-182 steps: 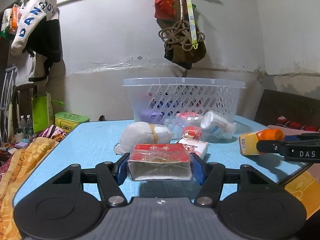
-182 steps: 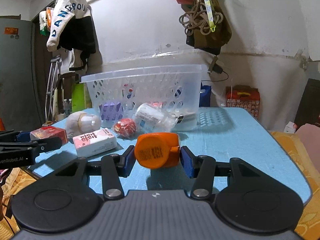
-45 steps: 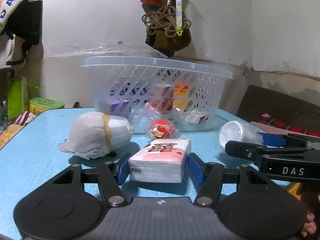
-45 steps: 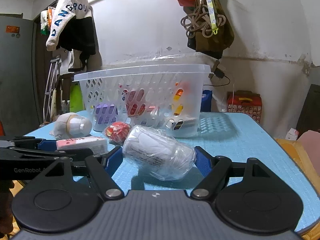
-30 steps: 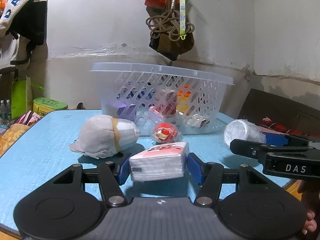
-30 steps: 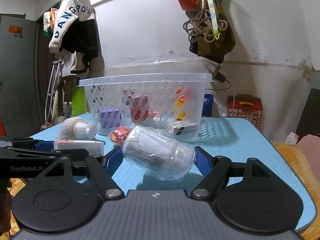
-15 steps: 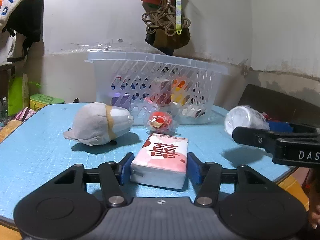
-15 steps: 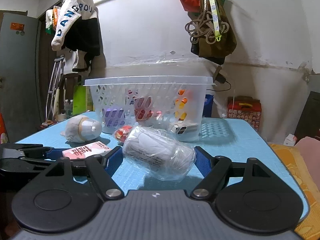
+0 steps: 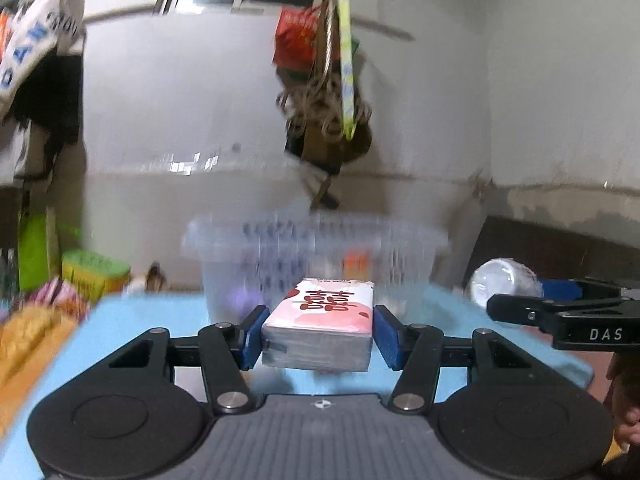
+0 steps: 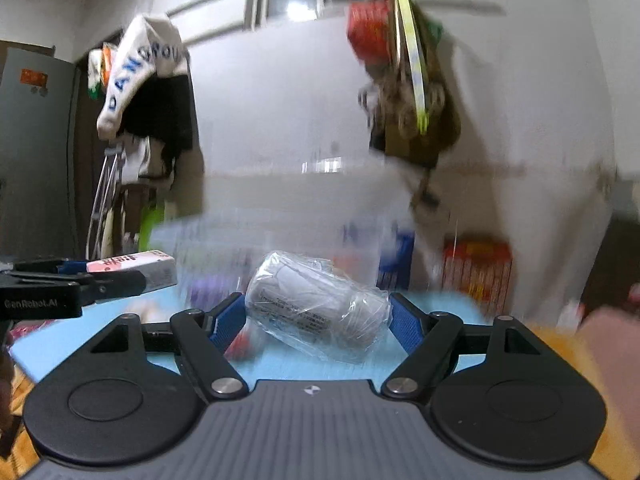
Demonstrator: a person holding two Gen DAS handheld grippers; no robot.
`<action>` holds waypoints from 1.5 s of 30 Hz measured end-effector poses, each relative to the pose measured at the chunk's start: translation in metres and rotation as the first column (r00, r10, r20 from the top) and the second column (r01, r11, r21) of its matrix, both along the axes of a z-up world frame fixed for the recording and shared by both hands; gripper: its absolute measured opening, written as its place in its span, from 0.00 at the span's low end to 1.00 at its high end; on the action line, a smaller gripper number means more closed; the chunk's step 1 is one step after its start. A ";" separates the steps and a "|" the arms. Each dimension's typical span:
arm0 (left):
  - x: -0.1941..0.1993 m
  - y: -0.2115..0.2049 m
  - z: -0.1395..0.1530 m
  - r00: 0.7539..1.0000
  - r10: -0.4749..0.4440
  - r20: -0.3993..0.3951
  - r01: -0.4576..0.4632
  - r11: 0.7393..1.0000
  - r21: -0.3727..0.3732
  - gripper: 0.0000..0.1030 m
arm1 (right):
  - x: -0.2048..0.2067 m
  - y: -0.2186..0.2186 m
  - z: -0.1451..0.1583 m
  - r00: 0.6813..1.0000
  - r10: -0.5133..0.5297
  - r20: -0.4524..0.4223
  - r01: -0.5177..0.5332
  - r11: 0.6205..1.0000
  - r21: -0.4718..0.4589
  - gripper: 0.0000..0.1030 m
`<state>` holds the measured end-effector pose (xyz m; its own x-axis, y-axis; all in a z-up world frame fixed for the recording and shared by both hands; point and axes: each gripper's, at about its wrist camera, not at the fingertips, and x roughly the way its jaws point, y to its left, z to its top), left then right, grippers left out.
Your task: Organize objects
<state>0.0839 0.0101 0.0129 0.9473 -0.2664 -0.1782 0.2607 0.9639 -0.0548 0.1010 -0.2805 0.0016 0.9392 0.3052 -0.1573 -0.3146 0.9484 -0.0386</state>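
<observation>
Up they go: both loads have left the blue table (image 9: 132, 320) since half a second ago, and the background smears with the motion. Left gripper (image 9: 318, 334) is level, blue pads clamped on the pink-and-white tissue pack (image 9: 322, 322), red characters on top, held above the table in front of the white basket (image 9: 312, 252). Right gripper (image 10: 318, 318) squeezes the plastic-wrapped white bottle (image 10: 316, 306), tilted, small print unreadable. "DAS" shows on the right gripper's side, "GenRobot.AI" on the left's
</observation>
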 end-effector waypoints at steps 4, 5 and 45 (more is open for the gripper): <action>0.030 -0.008 0.053 0.998 -0.006 0.056 0.004 0.999 0.043 0.58 | 0.039 0.027 0.047 0.995 -0.034 0.093 0.047 0.989 -0.139 0.77; 0.046 -0.011 0.064 0.999 -0.009 0.036 0.008 0.999 0.046 0.58 | 0.060 0.032 0.056 0.998 -0.017 0.061 0.026 0.989 -0.148 0.77; 0.093 0.041 -0.049 0.939 0.065 -0.338 -0.058 0.998 0.033 0.87 | 0.091 0.084 -0.053 0.916 0.111 -0.385 -0.130 0.991 -0.025 1.00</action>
